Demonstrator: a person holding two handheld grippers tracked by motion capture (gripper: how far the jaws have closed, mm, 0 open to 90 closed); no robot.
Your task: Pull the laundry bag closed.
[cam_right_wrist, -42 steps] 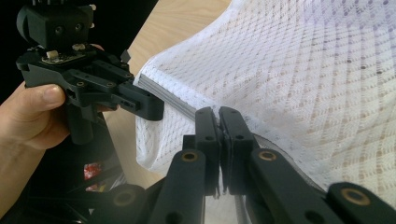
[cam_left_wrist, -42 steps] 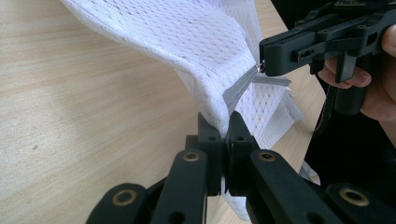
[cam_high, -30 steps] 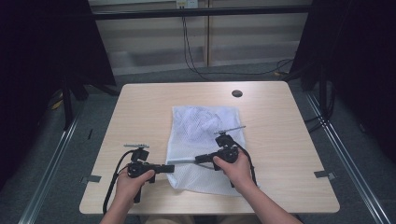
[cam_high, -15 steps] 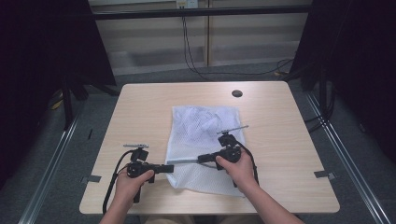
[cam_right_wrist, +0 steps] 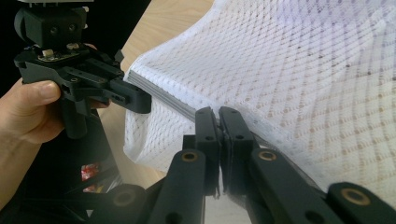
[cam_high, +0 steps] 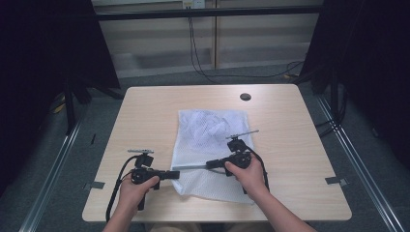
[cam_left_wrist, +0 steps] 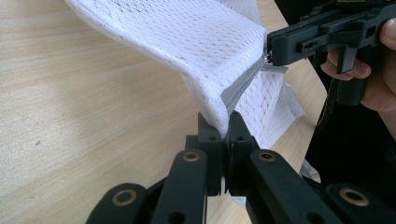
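Observation:
A white mesh bag lies flat on the wooden table. Its grey zipper runs along the raised near-left edge. My left gripper is shut on the bag's corner at the zipper's end; in the left gripper view its jaws pinch the folded mesh. My right gripper is shut on the zipper a little farther along, seen close in the right gripper view. The zipper is taut between the two. In the left gripper view, the right gripper has its tip at a small metal pull.
A dark round grommet hole sits at the table's far edge. Cables hang behind the table. Bare wood lies left and right of the bag. The table's near edge is just under both hands.
My right gripper has slid a short way right along the zipper, away from the left gripper, lengthening the taut grey stretch. The left gripper has stayed put.

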